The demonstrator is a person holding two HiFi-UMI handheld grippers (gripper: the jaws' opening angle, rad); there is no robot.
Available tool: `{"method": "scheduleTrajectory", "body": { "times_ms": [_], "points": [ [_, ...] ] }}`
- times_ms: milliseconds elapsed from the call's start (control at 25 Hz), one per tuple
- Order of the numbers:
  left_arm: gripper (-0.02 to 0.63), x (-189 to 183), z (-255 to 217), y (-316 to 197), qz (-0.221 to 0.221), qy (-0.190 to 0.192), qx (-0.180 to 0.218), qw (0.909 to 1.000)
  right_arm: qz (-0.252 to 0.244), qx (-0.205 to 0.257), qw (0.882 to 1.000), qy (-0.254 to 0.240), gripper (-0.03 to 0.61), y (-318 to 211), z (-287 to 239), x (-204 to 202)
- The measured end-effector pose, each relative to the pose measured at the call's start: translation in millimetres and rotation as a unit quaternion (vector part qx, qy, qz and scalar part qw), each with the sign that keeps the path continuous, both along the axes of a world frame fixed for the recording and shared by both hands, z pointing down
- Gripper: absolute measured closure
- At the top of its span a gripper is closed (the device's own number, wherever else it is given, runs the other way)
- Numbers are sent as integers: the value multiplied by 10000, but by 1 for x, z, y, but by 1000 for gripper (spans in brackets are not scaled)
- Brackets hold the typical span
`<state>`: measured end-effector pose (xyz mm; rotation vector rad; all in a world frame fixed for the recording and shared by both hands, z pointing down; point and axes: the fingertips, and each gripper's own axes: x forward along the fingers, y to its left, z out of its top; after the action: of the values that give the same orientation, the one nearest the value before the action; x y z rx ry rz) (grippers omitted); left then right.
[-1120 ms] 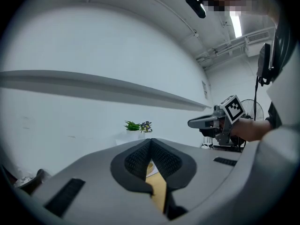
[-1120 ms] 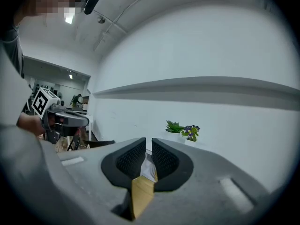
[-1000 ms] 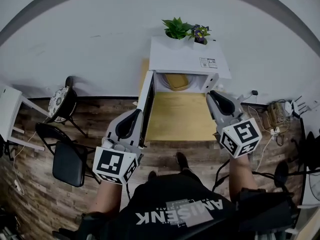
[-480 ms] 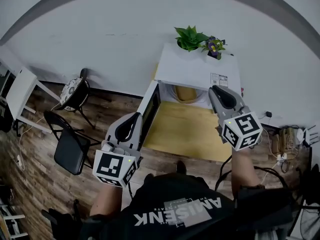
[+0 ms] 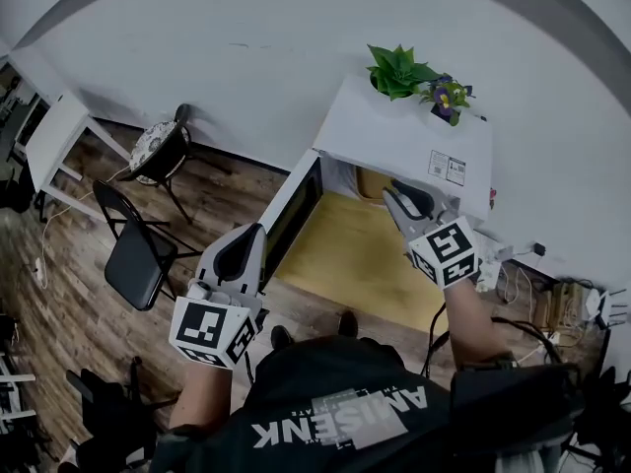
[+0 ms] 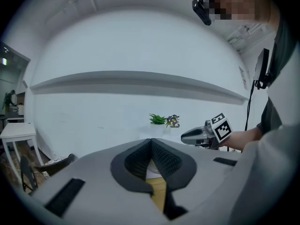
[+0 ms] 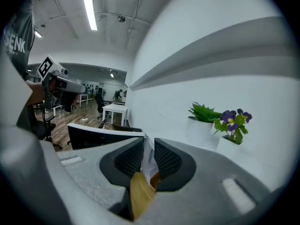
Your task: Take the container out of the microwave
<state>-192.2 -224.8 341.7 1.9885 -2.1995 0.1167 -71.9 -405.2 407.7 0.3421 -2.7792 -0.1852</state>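
- The container is sitting inside the microwave, showing only as a yellowish shape in the open cavity; its form is too small to tell.
- The microwave is standing on a wooden table against the wall, and its door is hanging wide open to the left.
- The right gripper is hovering just in front of the cavity mouth and pointing into it. Its jaws are opening, and nothing is lying between them.
- The left gripper is hanging beside the outer edge of the door, apart from it. Its jaws are resting pressed together at the tips and pinching nothing.
- Step in hand, as judged: the reach toward the container is taking place; no grip is made yet.
- The next move is calling for the right jaws to be spreading wide enough for the container's rim, then going deeper into the cavity while staying clear of the cavity walls.
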Motion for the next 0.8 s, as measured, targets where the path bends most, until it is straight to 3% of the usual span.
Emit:
{"method": "scheduleTrajectory", "body": {
  "times_ms": [200,360,800],
  "points": [
    [612,-5,19,12,-409,174,-148,9989,-490,-3,9979,414,523,4,56,-16],
    [612,2,26,18,-445,501,-156,9976,-634,-2,9939,903,497,-3,104,-19],
    [612,-5,41,38,-1280,373,-264,9907,-1181,775,9681,2069,446,-22,195,-39]
  ]
}}
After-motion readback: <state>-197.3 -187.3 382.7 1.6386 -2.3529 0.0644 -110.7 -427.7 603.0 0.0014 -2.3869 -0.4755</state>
